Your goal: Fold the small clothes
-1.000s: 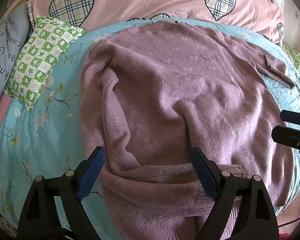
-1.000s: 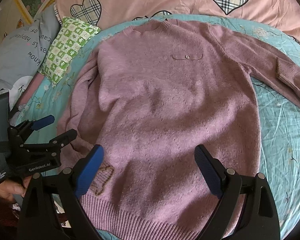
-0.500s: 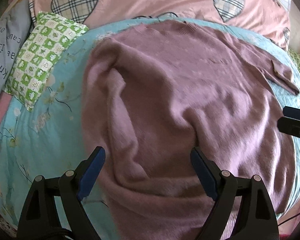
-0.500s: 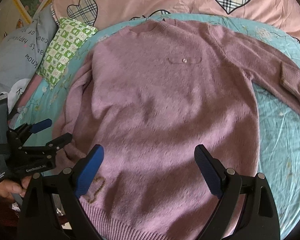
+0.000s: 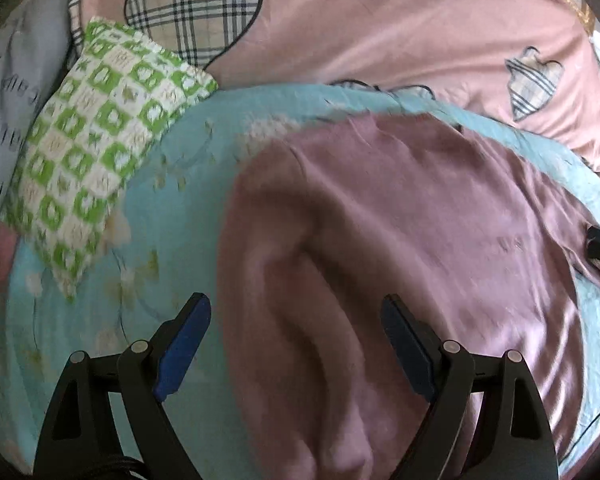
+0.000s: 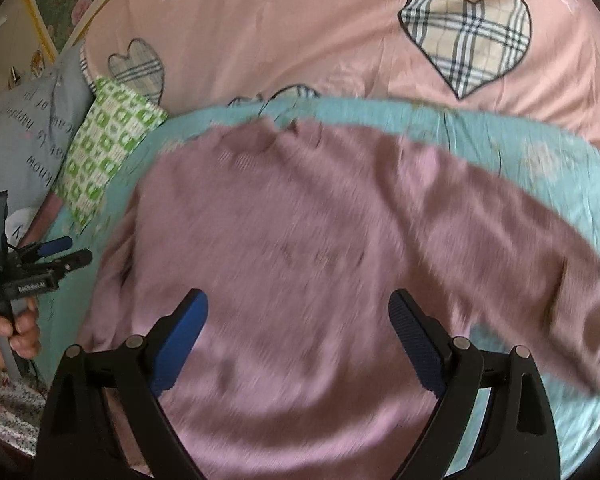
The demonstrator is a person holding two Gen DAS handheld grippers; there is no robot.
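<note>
While both cameras blur with motion, the mauve sweater (image 6: 320, 248) lies spread front-up on the turquoise floral quilt (image 5: 172, 184) of the bed, collar toward the pink heart-patterned duvet (image 6: 300, 32). Compared with a second ago, both views have swung upward and away from the hem: the ribbed lower edge and the folded-in sleeve cuff that showed between the left gripper's fingers are now out of frame, and the collar end and duvet fill more of the picture. This suggests the grippers are repositioning over the garment, not folding it; no new fold appears, so the task seems to be at an early stage. The left gripper (image 5: 296, 340) is spread wide and holds nothing, hovering over the sweater's left side, where the sleeve (image 5: 300, 320) forms a raised ridge across the body. The right gripper (image 6: 298, 336) is likewise spread and empty above the lower body. The other sleeve (image 6: 520, 240) stretches out across the quilt to the right. A green-and-white checked pillow (image 5: 96, 160) and a grey lettered pillow (image 6: 32, 140) lie beyond the sweater's left edge, near but apart from it. The ridge of the folded sleeve is probably the main unevenness to be smoothed.
</note>
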